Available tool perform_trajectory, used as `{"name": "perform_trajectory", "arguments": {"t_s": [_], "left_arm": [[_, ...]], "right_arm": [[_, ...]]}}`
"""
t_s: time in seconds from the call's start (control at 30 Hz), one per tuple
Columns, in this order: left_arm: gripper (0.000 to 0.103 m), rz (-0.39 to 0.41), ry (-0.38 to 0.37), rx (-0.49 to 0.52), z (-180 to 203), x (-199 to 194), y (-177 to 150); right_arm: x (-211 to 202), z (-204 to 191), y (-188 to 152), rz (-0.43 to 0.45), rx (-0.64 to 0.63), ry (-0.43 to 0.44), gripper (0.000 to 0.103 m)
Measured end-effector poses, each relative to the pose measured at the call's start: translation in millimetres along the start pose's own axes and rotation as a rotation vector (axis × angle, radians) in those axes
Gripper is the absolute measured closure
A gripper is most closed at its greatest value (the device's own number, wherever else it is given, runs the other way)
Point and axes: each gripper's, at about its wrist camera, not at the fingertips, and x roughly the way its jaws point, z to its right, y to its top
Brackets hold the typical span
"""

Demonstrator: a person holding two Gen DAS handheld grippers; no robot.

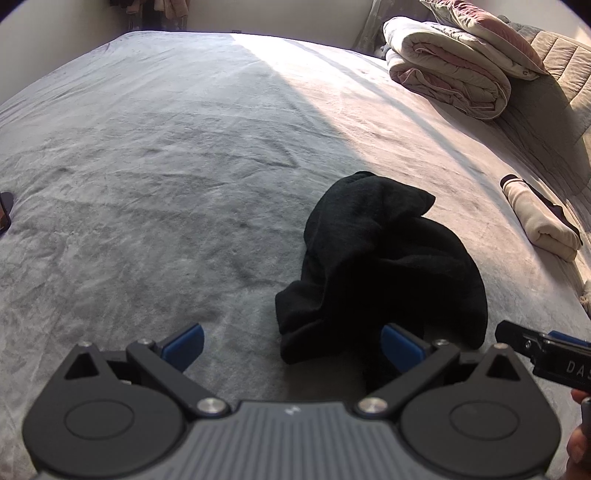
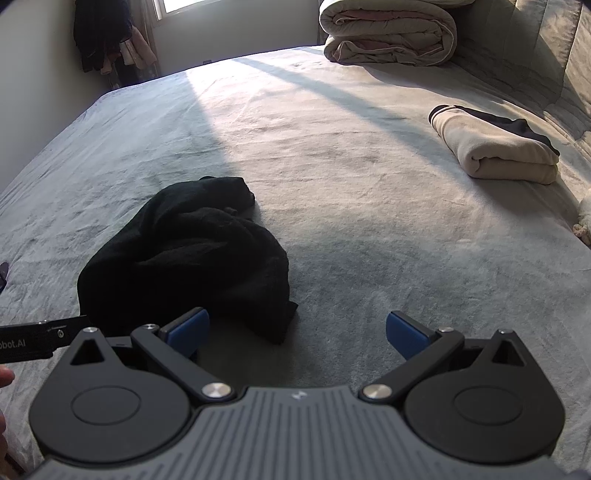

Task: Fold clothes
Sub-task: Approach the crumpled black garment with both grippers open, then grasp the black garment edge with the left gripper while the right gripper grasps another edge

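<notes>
Two readable markings: "DAS" on right gripper [image 1: 546,354], "obot.AI" on left gripper [image 2: 33,339].

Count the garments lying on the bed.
2. A crumpled black garment lies just ahead of both open grippers; a folded beige garment sits far right near the headboard. The rolled duvet could hide more.

Right gripper [image 2: 297,334] fingers spread, crumpled black garment [image 2: 184,251], possibly trousers, grey bed [image 2: 351,192]

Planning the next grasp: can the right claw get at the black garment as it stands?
Probably yes. The right claw is open and empty, with the crumpled black garment lying just ahead on its left on the bed; nothing lies between them. The left claw is close beside it.
</notes>
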Motion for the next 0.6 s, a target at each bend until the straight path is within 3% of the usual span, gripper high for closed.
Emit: {"name": "perform_trajectory", "arguments": {"t_s": [0.2,0.43,0.53,0.6], "left_arm": [[0.001,0.1,-0.039,-0.002,-7,14,1],[0.02,0.095,-0.173,-0.059,-8,24,9],[0.043,0.094,-0.217,-0.072,-7,25,11],[0.067,0.09,-0.233,-0.08,-6,27,13]], "right_arm": [[13,4,-3,0.014,0.026,0.056,0.0],[26,-2,3,0.038,0.024,0.139,0.0],[23,-1,6,0.069,0.023,0.177,0.0],[22,0,7,0.082,0.026,0.201,0.005]]}}
